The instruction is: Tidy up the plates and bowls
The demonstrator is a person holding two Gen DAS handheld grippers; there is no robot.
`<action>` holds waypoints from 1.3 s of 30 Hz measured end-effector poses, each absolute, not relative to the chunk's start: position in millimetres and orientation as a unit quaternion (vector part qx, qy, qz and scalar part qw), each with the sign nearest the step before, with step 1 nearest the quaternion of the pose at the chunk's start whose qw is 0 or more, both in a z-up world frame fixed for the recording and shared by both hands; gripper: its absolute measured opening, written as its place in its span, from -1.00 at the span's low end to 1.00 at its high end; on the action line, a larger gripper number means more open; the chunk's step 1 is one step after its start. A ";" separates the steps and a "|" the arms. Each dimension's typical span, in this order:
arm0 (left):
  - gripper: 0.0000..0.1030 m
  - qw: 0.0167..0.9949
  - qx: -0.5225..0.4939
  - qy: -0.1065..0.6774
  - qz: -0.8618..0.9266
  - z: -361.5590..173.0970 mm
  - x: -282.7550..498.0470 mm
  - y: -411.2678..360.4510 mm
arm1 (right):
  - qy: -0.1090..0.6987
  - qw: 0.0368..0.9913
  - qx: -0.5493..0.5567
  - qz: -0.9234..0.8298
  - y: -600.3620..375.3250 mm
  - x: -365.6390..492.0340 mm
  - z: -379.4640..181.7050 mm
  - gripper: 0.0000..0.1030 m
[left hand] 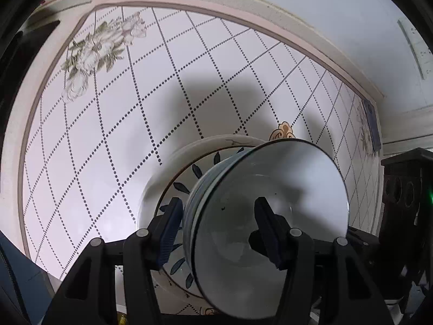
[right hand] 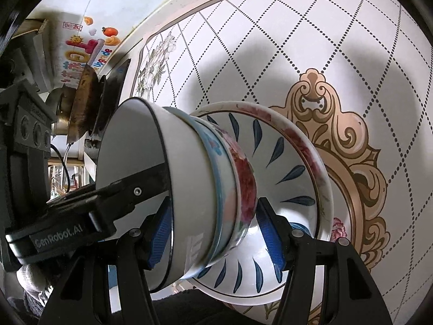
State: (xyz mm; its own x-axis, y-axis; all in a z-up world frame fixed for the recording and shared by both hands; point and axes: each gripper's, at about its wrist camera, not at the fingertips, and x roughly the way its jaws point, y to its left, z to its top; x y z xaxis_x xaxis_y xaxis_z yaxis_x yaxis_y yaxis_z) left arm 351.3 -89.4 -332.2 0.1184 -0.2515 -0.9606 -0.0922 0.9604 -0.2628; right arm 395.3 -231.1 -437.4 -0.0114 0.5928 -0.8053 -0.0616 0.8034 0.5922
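A stack stands on the table: a rose-rimmed plate, a blue-leaf plate on it, then nested bowls topped by a white bowl. In the left wrist view the white bowl sits on the blue-leaf plate. My left gripper is open, its fingers astride the white bowl's rim, one inside, one outside. My right gripper is open, its fingers on either side of the nested bowls. The left gripper also shows in the right wrist view, reaching into the bowl.
The table has a white diamond-dotted top with flower prints and a gold medallion. A dark wok and pot stand past the table's edge, with a colourful box behind. A wall lies beyond the table.
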 end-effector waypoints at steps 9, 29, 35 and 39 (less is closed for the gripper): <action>0.03 0.773 -0.077 0.629 -0.037 -290.7 325.1 -82.4 | 0.650 0.715 0.170 0.192 -245.1 374.8 -401.6 0.53; 0.84 0.864 0.008 0.500 -0.061 -172.5 208.9 -56.1 | 0.506 0.855 0.112 0.032 -244.3 232.8 -234.9 0.90; 0.85 0.886 0.014 0.460 -0.063 -123.5 157.5 -50.5 | 0.462 0.881 0.102 0.014 -238.1 167.0 -176.8 0.93; 0.85 0.900 0.013 0.433 -0.052 -99.5 129.0 -43.9 | 0.433 0.897 0.089 0.009 -233.5 122.9 -139.5 0.94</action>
